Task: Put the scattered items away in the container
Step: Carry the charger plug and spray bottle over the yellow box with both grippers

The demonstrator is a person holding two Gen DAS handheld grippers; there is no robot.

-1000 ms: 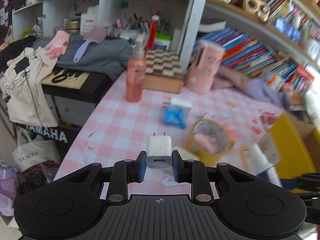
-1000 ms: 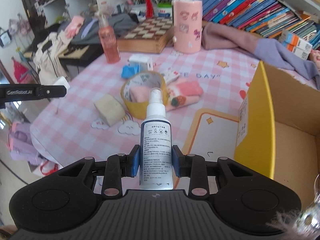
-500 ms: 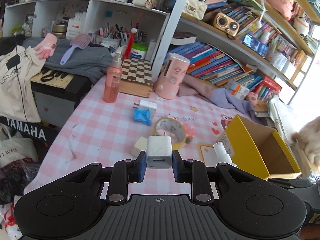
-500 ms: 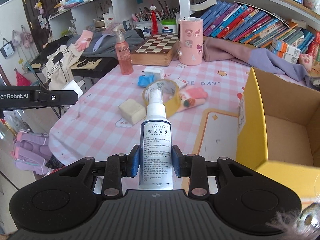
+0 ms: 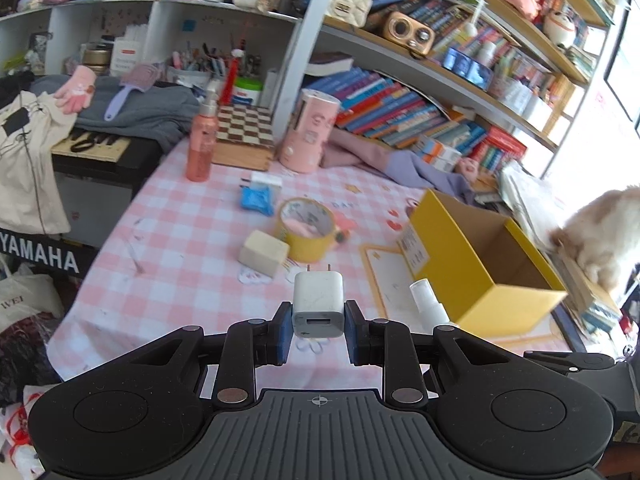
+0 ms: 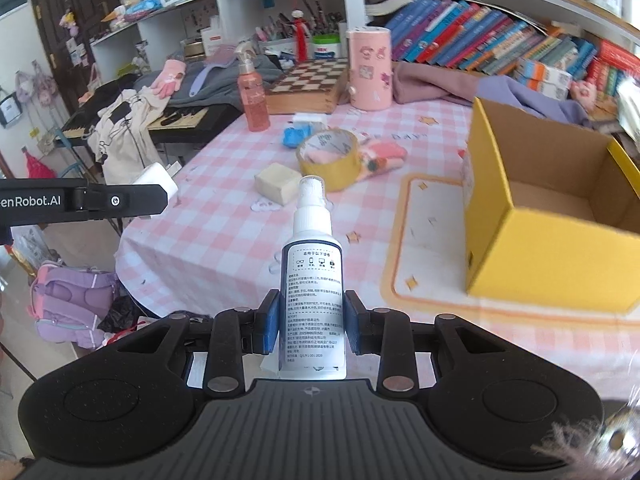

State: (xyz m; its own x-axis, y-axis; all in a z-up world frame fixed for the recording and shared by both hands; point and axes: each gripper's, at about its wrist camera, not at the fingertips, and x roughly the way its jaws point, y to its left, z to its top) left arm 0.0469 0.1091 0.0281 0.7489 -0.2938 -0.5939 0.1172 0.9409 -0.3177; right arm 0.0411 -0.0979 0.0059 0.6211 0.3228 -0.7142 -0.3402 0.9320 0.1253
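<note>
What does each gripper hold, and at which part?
Left gripper: white charger, by its sides. Right gripper: white spray bottle, by its lower body.

Bright daylight floods in from the far right, blowing out the window [image 5: 624, 40]. Shadows are soft. Fisheye bends the shelves [image 5: 440, 76] at the edges; the box [image 6: 552, 216] is slightly blurred.

box [image 6: 552, 216]: top open, empty | tape roll [image 6: 328, 158], block [image 6: 278, 182]: well left
</note>
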